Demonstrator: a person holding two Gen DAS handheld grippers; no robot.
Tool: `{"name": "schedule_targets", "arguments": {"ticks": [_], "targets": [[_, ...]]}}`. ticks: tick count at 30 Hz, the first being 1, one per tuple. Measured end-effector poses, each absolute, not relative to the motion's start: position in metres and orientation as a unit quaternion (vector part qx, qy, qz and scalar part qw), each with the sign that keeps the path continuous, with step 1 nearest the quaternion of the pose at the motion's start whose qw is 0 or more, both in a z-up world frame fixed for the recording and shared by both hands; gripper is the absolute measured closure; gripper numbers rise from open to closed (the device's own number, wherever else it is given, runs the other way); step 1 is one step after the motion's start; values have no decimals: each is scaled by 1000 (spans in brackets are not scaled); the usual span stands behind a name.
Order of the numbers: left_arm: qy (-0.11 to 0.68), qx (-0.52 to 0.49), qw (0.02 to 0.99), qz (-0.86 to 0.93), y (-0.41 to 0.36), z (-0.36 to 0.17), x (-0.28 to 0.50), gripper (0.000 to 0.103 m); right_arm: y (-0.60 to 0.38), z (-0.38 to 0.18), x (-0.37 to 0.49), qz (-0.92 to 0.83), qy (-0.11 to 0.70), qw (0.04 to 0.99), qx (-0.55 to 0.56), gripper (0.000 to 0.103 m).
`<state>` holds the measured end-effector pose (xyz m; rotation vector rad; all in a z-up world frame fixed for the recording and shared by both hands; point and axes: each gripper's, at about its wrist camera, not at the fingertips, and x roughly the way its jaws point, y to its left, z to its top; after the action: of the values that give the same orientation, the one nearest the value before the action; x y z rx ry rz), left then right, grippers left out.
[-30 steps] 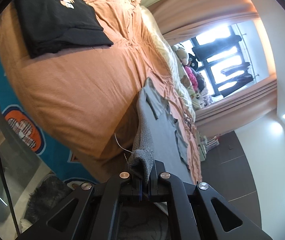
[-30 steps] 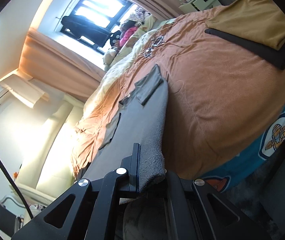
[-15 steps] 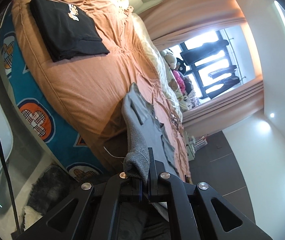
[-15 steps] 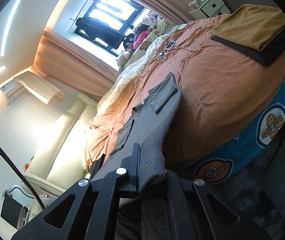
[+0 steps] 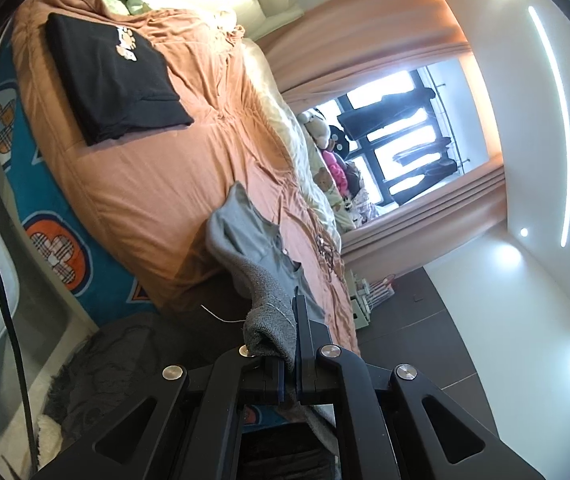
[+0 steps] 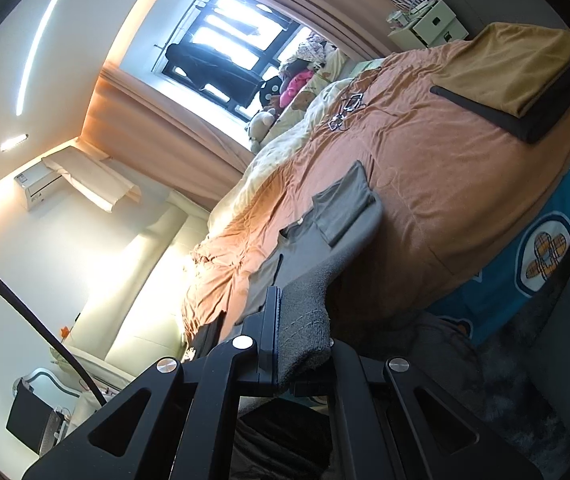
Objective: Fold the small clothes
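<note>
2 grippers, left [image 5: 291, 344] and right [image 6: 285, 336], pinch the grey garment [image 5: 261, 252].

My black fingers [image 5: 300, 320] pinch a grey garment [image 5: 245, 236], plain on its smooth face and a fuzzier, paler grey on the turned-over edge; my other black fingers [image 6: 270, 320] clamp the same grey cloth, with a darker grey flap lying on it. The bed cover [image 5: 157, 168] under it is rusty orange. Below that runs a teal sheet [image 5: 97, 264] patterned with white-edged orange shapes holding checked flowers. A folded black top [image 5: 113, 88] bears a small white-and-orange print. To my right lies a mustard-yellow folded piece [image 6: 501, 68] on black. The curtains [image 5: 425, 224] are peach, the floor dark grey.
</note>
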<state>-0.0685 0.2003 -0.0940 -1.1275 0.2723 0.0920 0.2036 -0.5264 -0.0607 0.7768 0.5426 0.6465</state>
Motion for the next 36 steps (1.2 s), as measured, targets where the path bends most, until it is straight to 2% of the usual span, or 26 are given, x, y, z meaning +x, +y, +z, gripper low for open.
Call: {"name": "schedule_targets", "arguments": {"ticks": [16,27,36], "targets": [[132,-531,835,61,240,-74,38,101,-487,-37,338,314,261,849,335,103],[195,-518,828,92,283,-85,166,101,-432,-31,460,284,300,852,322,103],[253,-515,811,115,310,-122,261,101,-390,-43,544,250,340,849,318,103]]}}
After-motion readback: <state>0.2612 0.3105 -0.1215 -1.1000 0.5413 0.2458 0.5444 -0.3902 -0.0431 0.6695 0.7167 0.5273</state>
